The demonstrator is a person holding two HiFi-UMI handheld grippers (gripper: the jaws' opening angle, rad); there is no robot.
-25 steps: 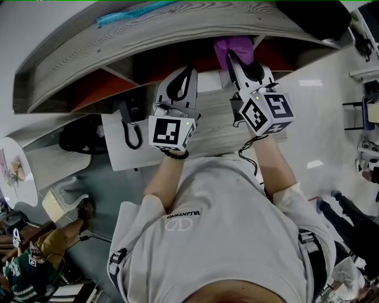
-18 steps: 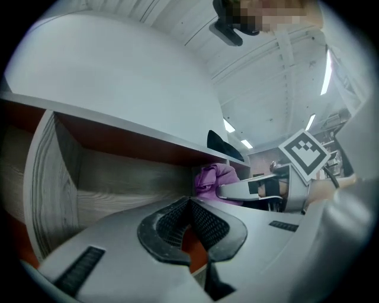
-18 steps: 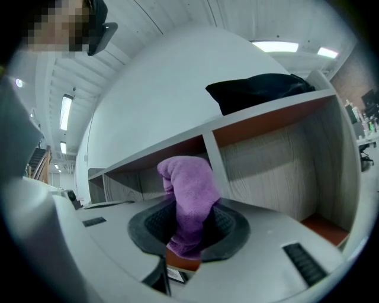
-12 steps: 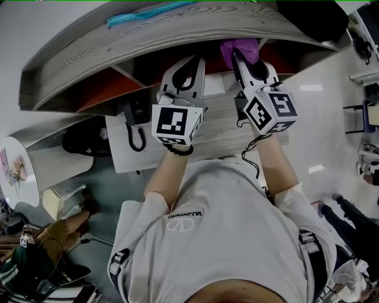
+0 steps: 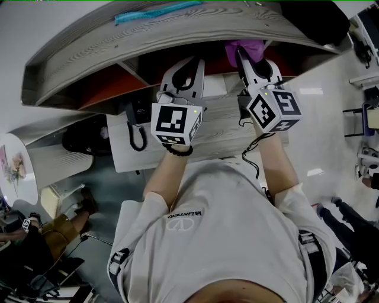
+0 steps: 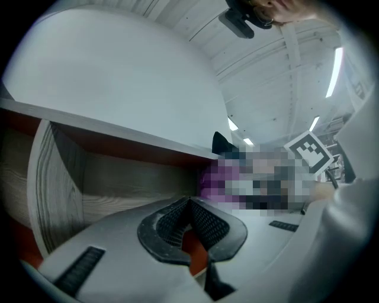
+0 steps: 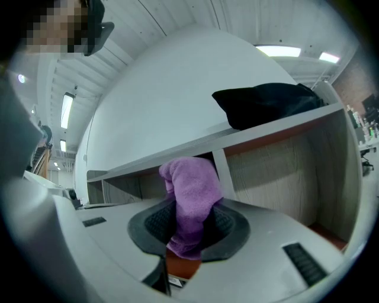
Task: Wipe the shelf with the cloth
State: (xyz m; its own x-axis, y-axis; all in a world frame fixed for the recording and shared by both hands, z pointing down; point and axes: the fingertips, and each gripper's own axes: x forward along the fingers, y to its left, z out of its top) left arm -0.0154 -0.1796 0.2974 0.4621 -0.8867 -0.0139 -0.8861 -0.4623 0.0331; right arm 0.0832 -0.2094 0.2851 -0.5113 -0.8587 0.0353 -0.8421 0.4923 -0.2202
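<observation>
- The right gripper sits in the upper centre-right of the head view, with its marker cube below it and its jaws pointing up toward the shelf.
- In the right gripper view, the right gripper is clamped on the purple cloth. The cloth rises out of the jaws as a bunched lump and a short tail hangs below the pads.
- In the head view, the cloth lies at the top centre-right, just under the front edge of the shelf's top board.
- In the right gripper view, the cloth covers the lower part of a vertical divider of the shelf. It appears to be near the divider, but contact cannot be confirmed.
- The left gripper is just left of the right one in the head view and also points at the shelf opening.
- In the left gripper view, the left gripper has its jaws pressed together at the tips with nothing between them. A compartment of the shelf fills the left of the frame.
- A black bag rests on the shelf top, at the upper right of the right gripper view and of the head view.
- A blue strip lies on the shelf top at the upper left-centre of the head view.
- A black telephone stands on the desk, left of the left gripper.
</observation>
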